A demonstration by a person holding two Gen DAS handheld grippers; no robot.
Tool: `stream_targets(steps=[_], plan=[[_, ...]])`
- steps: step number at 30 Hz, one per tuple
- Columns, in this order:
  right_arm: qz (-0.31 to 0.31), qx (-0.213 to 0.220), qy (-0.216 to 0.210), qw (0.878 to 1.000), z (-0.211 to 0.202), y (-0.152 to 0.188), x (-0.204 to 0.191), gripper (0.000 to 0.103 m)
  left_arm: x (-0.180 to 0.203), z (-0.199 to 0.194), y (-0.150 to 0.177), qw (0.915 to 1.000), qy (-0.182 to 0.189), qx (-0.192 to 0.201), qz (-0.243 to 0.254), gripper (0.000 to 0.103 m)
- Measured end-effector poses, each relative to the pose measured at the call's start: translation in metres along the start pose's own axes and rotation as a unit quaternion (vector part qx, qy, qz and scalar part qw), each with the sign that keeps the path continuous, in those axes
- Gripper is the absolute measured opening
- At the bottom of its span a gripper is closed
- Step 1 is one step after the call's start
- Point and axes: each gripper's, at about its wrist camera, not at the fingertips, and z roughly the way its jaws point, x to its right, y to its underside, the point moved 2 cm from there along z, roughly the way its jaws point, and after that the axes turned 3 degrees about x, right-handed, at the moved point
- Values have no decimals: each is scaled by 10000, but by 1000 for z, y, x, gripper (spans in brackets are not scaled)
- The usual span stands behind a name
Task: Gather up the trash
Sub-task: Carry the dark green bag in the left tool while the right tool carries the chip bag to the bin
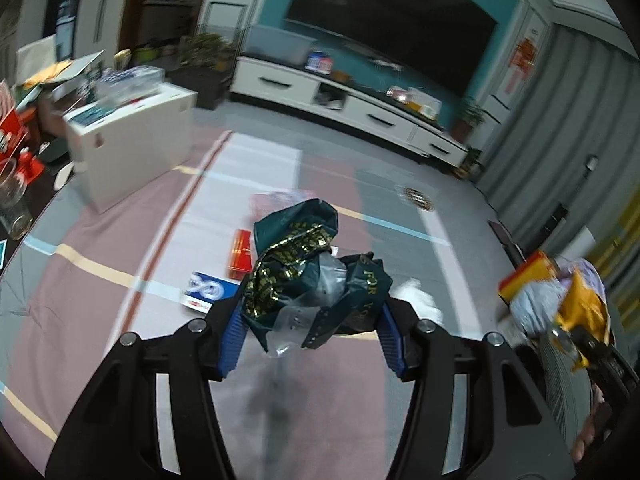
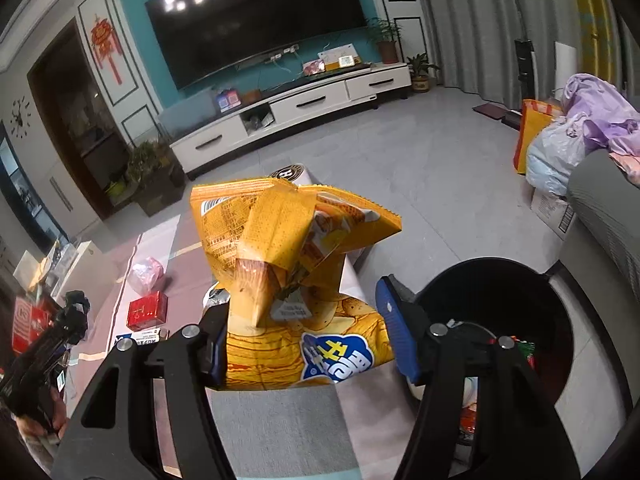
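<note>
Trash in both tools right now: centre of the left wrist view, a crumpled dark green bag (image 1: 308, 264) with gold print and a clear plastic scrap sits pinched between the blue pads of the left gripper (image 1: 312, 320), lifted off the striped pink-and-grey mat (image 1: 100, 320). Over in the right wrist view, mid-frame, the right gripper (image 2: 308, 320) has a crushed yellow chip bag (image 2: 288, 264) between its fingers; the left pad presses the foil, while the right blue pad (image 2: 396, 332) stands just off the bag's edge, so a firm clamp cannot be confirmed. Lower right of that same view, the black trash bin (image 2: 552, 308) gapes just beside the gripper, with colourful wrappers visible inside. More litter lies on the mat: a red box (image 2: 147, 310) at lower left, a pinkish plastic bag (image 2: 146, 276) just above it, and in the left wrist view a blue-and-white packet (image 1: 210, 291) sits near the left finger. At the right edge of the left wrist view, the chip bag and the other tool show up blurred. Upper half of both frames: a big dark television (image 2: 256, 20) on a teal wall over a white TV cabinet (image 2: 288, 112). A white box (image 1: 132, 140) stands upper left in the left wrist view.
</note>
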Motion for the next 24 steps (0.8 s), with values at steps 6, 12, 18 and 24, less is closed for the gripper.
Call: stream_targets(steps=[6, 12, 18, 24], plan=[[276, 231, 164, 9992, -23, -4, 30, 64, 68, -18, 20, 9974, 510, -5, 502, 57], [538, 438, 428, 9967, -42, -5, 62, 64, 141, -18, 49, 9897, 1115, -261, 862, 58], [890, 416, 669, 9929, -54, -3, 106, 65, 210, -7, 84, 9757, 1677, -609, 1268, 58], [1106, 60, 941, 9894, -46, 7, 145, 67, 269, 19, 130, 9539, 2242, -1247, 1557, 58]])
